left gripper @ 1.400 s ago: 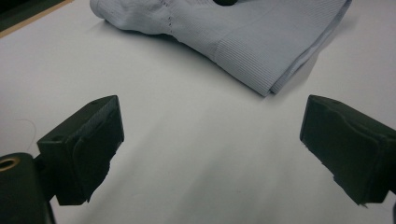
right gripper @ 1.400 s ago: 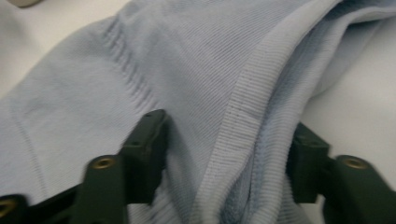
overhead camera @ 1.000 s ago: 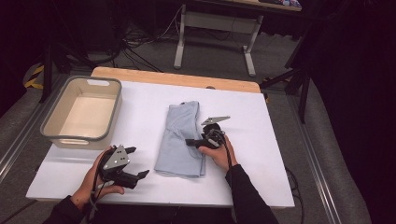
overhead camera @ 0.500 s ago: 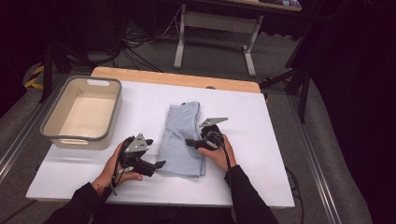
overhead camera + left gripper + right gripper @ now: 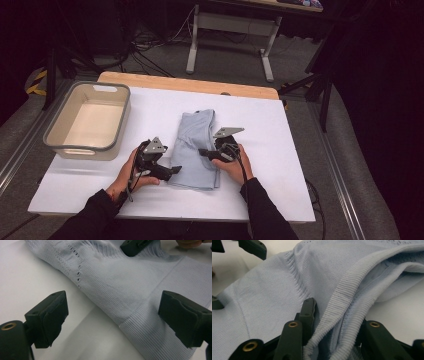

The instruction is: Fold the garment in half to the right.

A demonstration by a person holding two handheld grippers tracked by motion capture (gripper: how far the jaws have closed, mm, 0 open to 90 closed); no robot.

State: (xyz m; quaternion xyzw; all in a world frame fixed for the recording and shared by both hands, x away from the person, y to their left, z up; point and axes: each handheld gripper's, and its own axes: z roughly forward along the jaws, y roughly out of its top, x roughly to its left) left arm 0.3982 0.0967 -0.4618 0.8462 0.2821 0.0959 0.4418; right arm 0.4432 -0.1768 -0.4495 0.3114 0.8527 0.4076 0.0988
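both grippers working a folded light-blue knit top (image 5: 196,147) at mid table

right gripper (image 5: 332,322) has just been closing its jaws on the ribbed edge, looks pinched but hard to be sure, likely to lift that side; left gripper (image 5: 112,317) jaws wide apart at the near corner, lining up a second grip. bin (image 5: 54,134) sits left, well apart.

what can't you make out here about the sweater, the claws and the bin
- Right claw: in the right gripper view the sweater's ribbed edge covers the pads, so how firmly they press is unclear.
- Sweater's underside and far folds: hidden by its own layers in the high view.
- Bin: its near inner wall is hidden by the rim.
- Left claw: one jaw is cut off by the frame's right edge.
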